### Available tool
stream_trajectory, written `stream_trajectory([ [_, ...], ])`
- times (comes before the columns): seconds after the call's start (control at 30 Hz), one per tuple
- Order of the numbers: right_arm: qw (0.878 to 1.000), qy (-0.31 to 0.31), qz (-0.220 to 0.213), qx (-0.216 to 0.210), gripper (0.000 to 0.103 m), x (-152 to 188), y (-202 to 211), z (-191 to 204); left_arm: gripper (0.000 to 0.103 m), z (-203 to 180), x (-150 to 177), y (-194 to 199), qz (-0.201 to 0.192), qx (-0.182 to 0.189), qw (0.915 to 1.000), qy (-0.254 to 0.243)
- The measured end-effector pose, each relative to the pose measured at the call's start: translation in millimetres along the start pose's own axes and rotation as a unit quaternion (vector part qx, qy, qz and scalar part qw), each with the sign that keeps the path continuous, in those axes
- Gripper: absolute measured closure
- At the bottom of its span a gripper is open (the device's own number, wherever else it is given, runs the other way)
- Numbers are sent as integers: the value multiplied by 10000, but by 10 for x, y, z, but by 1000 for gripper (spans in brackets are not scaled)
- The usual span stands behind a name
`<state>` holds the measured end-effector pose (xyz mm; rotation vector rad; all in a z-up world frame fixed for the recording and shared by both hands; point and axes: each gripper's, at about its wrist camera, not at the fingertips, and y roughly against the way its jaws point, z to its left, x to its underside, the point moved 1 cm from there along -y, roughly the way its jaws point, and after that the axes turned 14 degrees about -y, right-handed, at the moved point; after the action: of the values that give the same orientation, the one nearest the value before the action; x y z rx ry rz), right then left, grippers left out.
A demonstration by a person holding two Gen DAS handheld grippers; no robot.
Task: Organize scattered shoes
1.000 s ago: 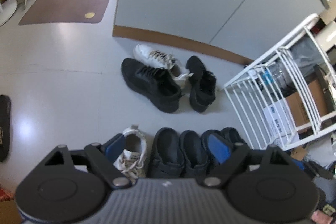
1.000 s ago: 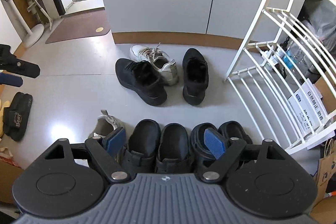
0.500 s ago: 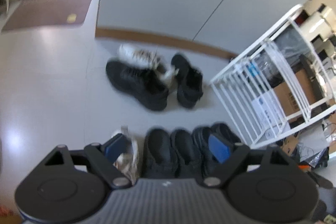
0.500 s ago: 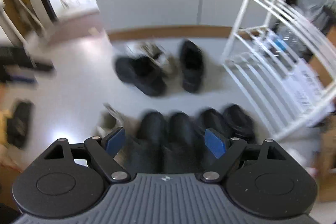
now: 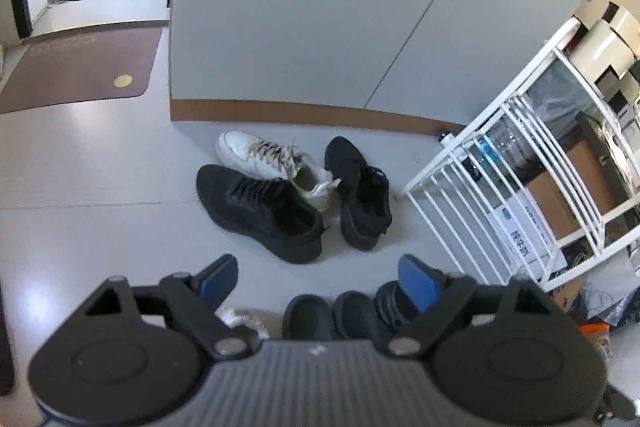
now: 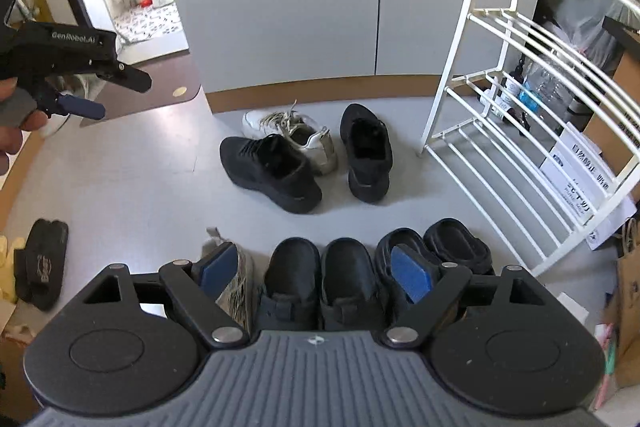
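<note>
My left gripper (image 5: 316,277) wide open, empty; right gripper (image 6: 314,269) same, hovering over near row on floor (image 6: 132,195).

Step, I judge: pick from loose cluster by cabinet plinth. Best approach: take right-hand black sneaker (image 6: 366,151) lying clear, pinch across heel collar.

Count: black sneakers two, other (image 6: 270,173) overlapping white sneaker (image 6: 294,139); near row four black clogs plus one pale sneaker; one sandal at left.

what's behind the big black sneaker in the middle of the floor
A white sneaker lies right behind the black sneaker, toe toward the cabinet. Its laces and heel show; its near side is hidden by the black one.
</note>
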<state>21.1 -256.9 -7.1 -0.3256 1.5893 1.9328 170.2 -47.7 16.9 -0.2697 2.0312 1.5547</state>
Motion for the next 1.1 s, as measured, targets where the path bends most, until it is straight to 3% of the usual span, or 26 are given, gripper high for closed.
stream_trajectory([
  [0.23,9985,-536,88,8,16,-101,-425,-180,18,60,-284,-510,102,231,9997,-12],
  [0.33,9997,-237,75,-63,16,-100,-564,-140,21,90,-404,-785,56,216,9998,-15],
  [0.43,9991,38,124,-411,17,-42,-790,-106,25,102,-499,-1024,58,233,9996,-116],
  [0.6,9987,116,197,-464,18,55,-1131,-117,28,146,-642,-1480,144,148,9993,-308],
  [0.77,9983,6,234,-536,18,47,-1471,-126,32,309,-745,-1982,32,315,9994,-154],
  [1.1,9880,261,490,-1441,18,228,-1996,-90,52,485,-951,-3066,428,58,9986,-321],
])
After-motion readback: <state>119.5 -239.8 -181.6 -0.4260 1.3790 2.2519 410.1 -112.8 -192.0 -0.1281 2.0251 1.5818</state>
